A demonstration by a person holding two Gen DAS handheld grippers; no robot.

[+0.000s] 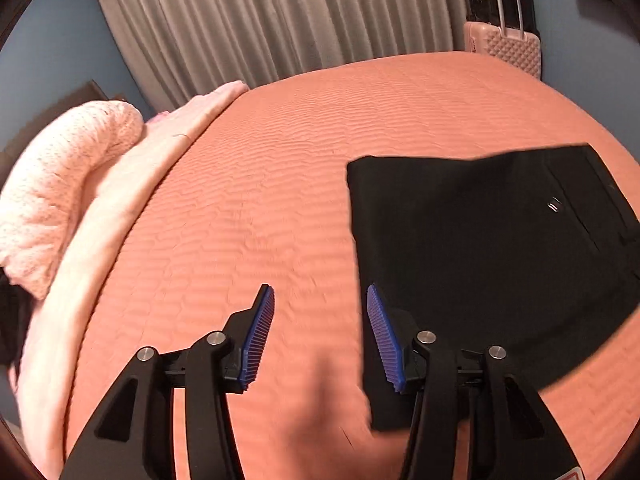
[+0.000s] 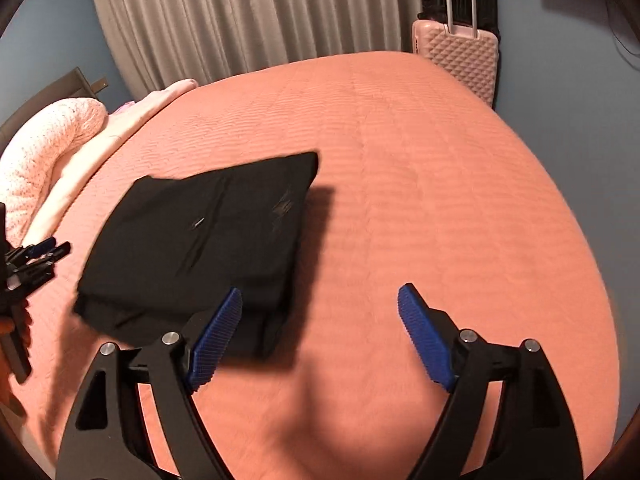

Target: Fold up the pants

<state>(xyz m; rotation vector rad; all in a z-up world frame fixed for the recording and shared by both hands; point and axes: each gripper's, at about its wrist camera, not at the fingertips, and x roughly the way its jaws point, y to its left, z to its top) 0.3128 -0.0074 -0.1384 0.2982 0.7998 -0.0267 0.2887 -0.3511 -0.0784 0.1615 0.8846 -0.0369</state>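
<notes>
The black pants point(image 2: 200, 248) lie folded, a flat rectangle on the ribbed orange bed point(image 2: 420, 200), well clear of its edges. The left tool point(image 1: 320, 320) and right tool point(image 2: 320, 332) are released, empty.

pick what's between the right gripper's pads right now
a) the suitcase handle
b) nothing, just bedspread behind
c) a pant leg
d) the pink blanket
b: the right gripper stands open over bare orange bedspread, and the folded black pants lie off to its left, not between the pads.
</notes>
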